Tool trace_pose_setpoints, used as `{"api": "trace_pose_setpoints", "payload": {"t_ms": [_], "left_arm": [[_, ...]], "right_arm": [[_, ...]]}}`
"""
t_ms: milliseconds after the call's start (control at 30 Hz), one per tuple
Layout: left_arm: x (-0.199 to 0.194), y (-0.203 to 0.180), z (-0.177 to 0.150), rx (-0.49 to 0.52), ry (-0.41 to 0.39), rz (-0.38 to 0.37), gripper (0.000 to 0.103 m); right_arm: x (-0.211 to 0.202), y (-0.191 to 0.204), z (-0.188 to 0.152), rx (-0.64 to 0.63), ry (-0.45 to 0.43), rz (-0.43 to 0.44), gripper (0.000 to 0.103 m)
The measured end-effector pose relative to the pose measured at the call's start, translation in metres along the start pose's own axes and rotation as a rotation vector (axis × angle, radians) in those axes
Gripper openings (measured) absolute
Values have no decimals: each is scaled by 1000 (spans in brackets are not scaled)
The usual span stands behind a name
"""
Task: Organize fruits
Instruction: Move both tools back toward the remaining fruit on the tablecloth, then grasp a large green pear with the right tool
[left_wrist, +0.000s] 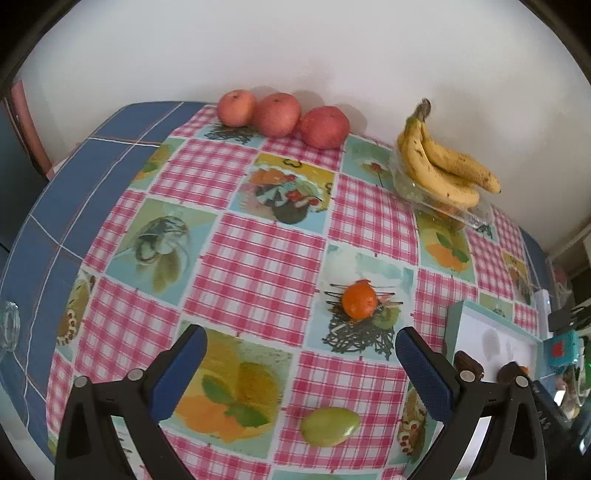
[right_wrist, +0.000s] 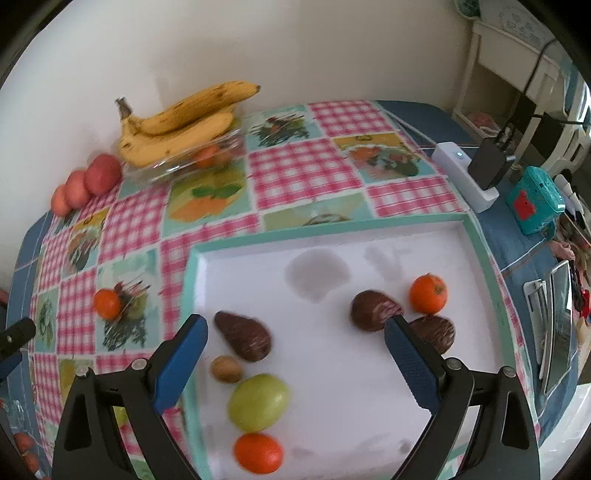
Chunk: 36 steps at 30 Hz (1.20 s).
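Hovering my left gripper wide open and empty, I see the smooth pale-green oval fruit on the checked tablecloth just below its fingertips, long axis lying across the gap; the small round orange tangerine sits farther ahead. My right gripper, also spread empty, hangs over the white turquoise-rimmed tray holding brown scaly fruits, tangerines and another green fruit.

A plain white wall stands behind the table, which wears a blue cloth. A white wooden shelf stands at the right.
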<state>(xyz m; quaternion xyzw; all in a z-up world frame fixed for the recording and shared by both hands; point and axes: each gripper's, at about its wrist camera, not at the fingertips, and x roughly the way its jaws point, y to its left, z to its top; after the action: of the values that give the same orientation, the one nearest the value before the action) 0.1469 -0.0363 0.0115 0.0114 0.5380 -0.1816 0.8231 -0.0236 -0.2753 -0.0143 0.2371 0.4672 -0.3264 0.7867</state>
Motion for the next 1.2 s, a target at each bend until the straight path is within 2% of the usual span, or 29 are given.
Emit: {"api": "trace_pose_setpoints", "payload": {"t_ms": [100, 333, 567, 900, 1200], "left_arm": [[-7, 11, 0, 18, -2, 37, 103], [-1, 35, -6, 95, 62, 149, 103], [10, 68, -9, 87, 127, 214, 103], [21, 102, -7, 44, 159, 225, 103], [26, 104, -5, 39, 170, 207, 103]], "right_arm": [[-6, 16, -5, -16, 8, 22, 97], [-14, 66, -19, -111, 35, 85, 97], [-2, 115, -40, -233, 109, 127, 97], [19, 166, -70, -378, 198, 145, 97], [39, 192, -97, -499, 255, 124, 97]]}}
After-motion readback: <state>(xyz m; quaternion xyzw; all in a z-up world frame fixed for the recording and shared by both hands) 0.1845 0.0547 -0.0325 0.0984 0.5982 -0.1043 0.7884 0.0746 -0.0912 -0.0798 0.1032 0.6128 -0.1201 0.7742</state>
